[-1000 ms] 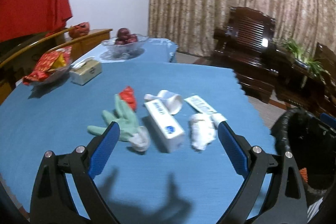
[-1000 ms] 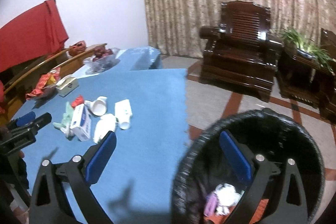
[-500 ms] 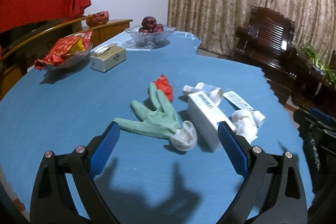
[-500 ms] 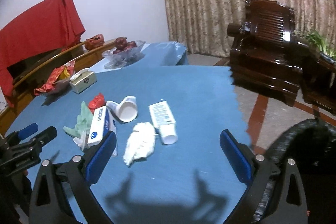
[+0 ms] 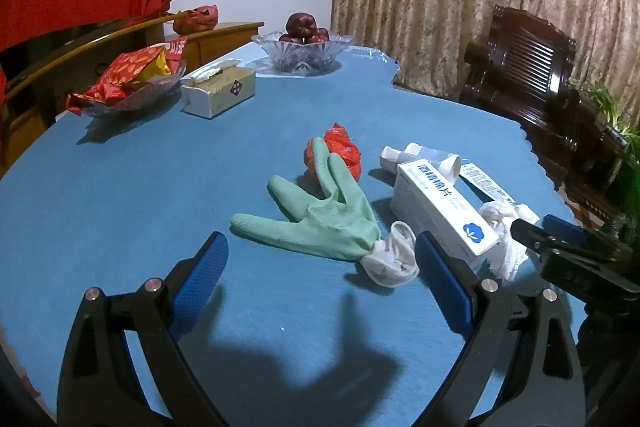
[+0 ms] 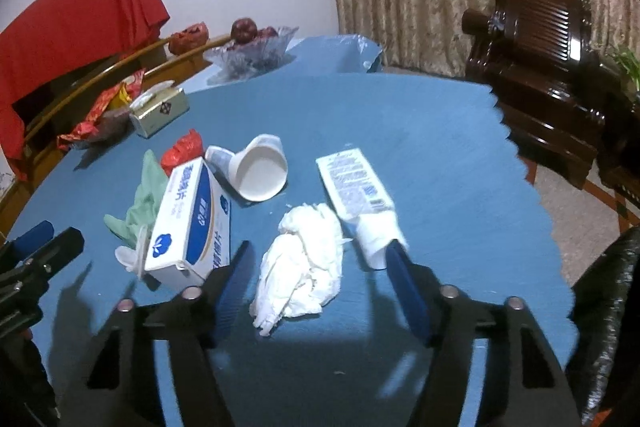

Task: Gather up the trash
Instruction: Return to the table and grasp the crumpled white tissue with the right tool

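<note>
Right tongs (image 6: 316, 281), swung back from the bin, now straddle the crumpled tissue (image 6: 302, 267), jaws spread; left tongs (image 5: 320, 291), also spread, near the green glove (image 5: 320, 215)

Matt blue tablecloth (image 6: 400, 131), crumpled paper tissue (image 6: 302, 259), seemingly textured rubber glove (image 5: 320, 219).

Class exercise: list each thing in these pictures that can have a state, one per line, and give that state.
left gripper: jaws open, empty
right gripper: jaws open, either side of the tissue, not closed on it
tissue: crumpled
paper cup: on its side
tube: lying flat
green glove: lying flat
white box: lying on the table
</note>
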The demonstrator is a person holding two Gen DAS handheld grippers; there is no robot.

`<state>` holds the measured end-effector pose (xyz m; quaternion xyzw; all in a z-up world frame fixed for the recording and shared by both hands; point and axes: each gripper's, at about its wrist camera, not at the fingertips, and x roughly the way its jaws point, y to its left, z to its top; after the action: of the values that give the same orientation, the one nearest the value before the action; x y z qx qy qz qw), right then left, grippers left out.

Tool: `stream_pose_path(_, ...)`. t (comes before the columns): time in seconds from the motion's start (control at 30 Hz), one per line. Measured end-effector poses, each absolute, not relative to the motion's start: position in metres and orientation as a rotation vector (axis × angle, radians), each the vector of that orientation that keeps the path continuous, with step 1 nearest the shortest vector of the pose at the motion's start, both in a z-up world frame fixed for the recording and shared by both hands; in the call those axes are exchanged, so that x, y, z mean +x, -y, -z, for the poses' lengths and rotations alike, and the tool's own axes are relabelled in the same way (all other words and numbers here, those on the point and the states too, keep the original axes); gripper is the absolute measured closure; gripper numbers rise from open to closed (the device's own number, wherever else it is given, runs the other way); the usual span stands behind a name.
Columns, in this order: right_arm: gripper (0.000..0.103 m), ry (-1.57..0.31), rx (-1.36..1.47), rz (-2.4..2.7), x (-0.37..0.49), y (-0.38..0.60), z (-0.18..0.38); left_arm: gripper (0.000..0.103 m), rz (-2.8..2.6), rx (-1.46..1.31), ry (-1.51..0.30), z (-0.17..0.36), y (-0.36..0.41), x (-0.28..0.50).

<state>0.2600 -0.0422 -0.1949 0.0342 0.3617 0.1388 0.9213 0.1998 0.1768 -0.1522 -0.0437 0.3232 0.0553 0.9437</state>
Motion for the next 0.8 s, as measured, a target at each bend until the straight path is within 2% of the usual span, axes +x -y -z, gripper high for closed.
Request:
stream_pose_path(0.13, 0.049, -0.785, 0.068, -0.309, 0.267, 0.036, 0.202, 0.011, -0.118, -0.093, -0.664, 0.156, -0.182, 0.204)
stream_pose_path(0.33, 0.051, -0.824, 0.05, -0.323, 0.275, 0.026, 0.208, 0.011, -0.115, -0.097, -0.676, 0.161, -0.181, 0.208)
stream_pose_path(0.47, 0.061, -0.845, 0.058, -0.332, 0.278, 0.026, 0.211, 0.011, -0.107, -0.098, -0.683, 0.163, -0.178, 0.211)
stream_pose_path(0.53, 0.072, -0.844, 0.066, -0.344, 0.278, 0.026, 0.211, 0.011, -0.103, -0.096, -0.685, 0.164, -0.176, 0.212)
stream_pose_path(0.6, 0.076, -0.834, 0.063, -0.352, 0.275, 0.028, 0.209, 0.011, -0.097, -0.095, -0.691, 0.165, -0.174, 0.214)
stream_pose_path(0.8, 0.078, -0.799, 0.078, -0.352, 0.266, 0.037, 0.2, 0.012, -0.082, -0.085, -0.708, 0.171, -0.164, 0.218)
